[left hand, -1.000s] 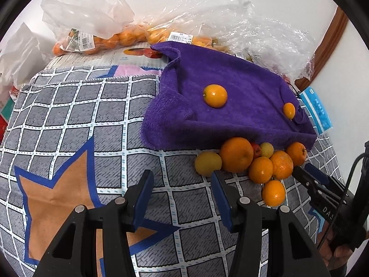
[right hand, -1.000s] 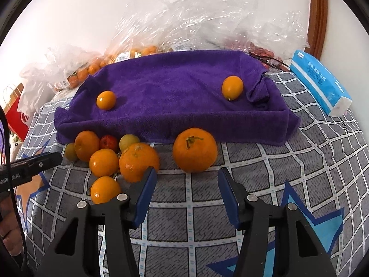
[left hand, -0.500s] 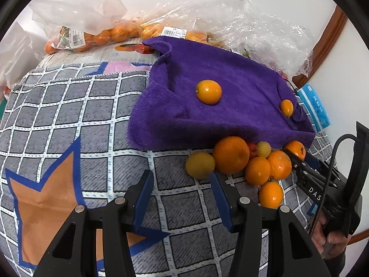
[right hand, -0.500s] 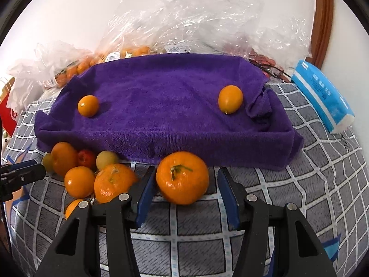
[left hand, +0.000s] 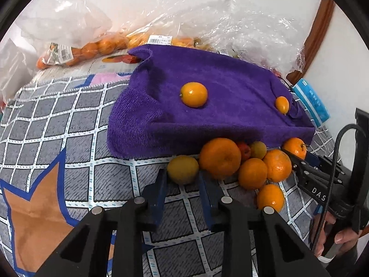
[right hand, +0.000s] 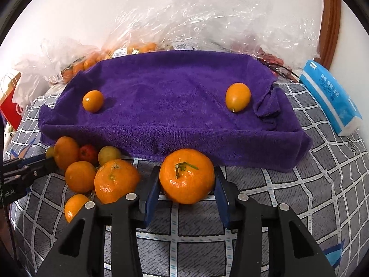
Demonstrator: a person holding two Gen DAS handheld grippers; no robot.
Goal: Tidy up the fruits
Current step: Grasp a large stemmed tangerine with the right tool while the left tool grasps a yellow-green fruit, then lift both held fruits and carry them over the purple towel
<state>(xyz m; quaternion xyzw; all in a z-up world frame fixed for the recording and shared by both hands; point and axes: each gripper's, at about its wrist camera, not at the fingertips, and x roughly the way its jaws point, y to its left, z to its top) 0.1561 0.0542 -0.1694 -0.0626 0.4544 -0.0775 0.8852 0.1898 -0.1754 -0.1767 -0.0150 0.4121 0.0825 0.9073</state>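
Note:
A purple towel (left hand: 219, 106) (right hand: 173, 106) lies over a raised base with two small orange fruits (right hand: 93, 100) (right hand: 238, 97) on it. In front of it sits a cluster of mandarins (left hand: 220, 157) and smaller fruits. My left gripper (left hand: 182, 175) is shut on a small yellow fruit (left hand: 183, 169) at the cluster's left end. My right gripper (right hand: 186, 180) has a large mandarin (right hand: 186, 175) between its blue pads; its jaws are closing and the pads touch the mandarin's sides. Each gripper also shows at the edge of the other's view.
Clear plastic bags of oranges (left hand: 96, 46) pile up behind the towel against the wall. A blue tissue pack (right hand: 329, 97) lies at the right, a red bag (right hand: 10, 97) at the far left. A grey checked cloth (right hand: 299, 196) covers the surface. A person's hand (left hand: 341, 237) holds the right gripper.
The left jaws have narrowed onto the yellow fruit. The right gripper has moved forward around the large mandarin, and its jaws have narrowed onto it.

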